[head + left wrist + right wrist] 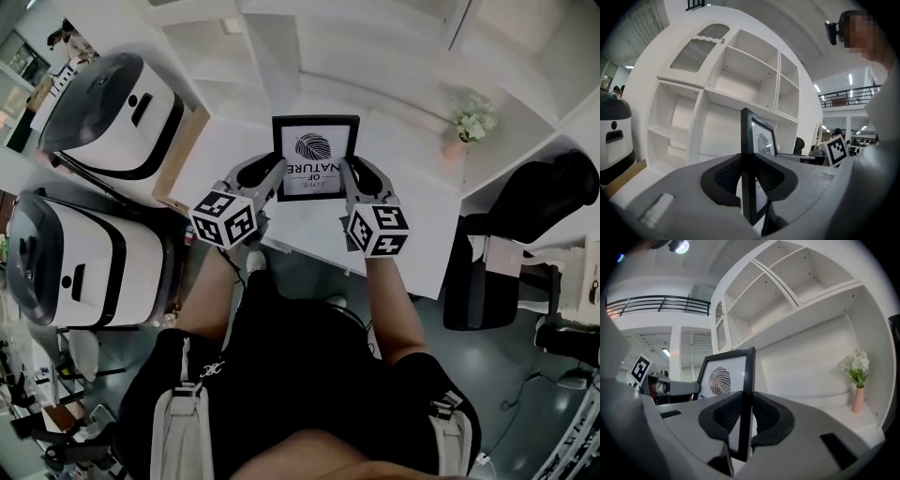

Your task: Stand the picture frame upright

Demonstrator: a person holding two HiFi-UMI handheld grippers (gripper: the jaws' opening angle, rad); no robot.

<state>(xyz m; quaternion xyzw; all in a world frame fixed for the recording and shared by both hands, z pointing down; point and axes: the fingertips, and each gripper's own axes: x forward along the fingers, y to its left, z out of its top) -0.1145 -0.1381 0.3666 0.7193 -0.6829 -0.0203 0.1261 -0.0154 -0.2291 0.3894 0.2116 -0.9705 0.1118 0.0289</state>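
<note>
Two tools, left tool and right tool, each clamp shut on a side edge of the picture frame.

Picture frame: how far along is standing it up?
Done: the picture frame is vertical in both gripper views. In hand: the left hand-held gripper and right hand-held gripper clamp its side edges. Left: set it on the white tabletop and release; whether it already rests there is unclear.

Black-edged picture frame, leaf print, upright; over white desk
</note>
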